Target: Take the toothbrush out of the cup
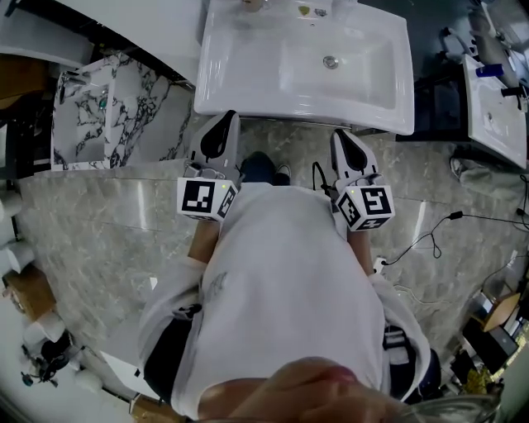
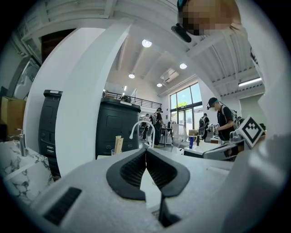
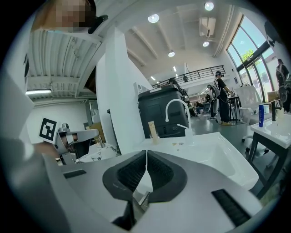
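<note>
A clear cup with a pale toothbrush upright in it stands at the back rim of the white sink, left of the curved faucet. The left gripper view shows the same cup and toothbrush far ahead. In the head view only a sliver of the cup shows at the top edge. My left gripper and right gripper hover side by side just short of the sink's front edge. Both are shut, pads touching, with nothing between them.
A marble-patterned basin stands to the left, and another white sink to the right. Cables trail over the floor at right. A black cabinet rises behind the sink, with people standing farther back.
</note>
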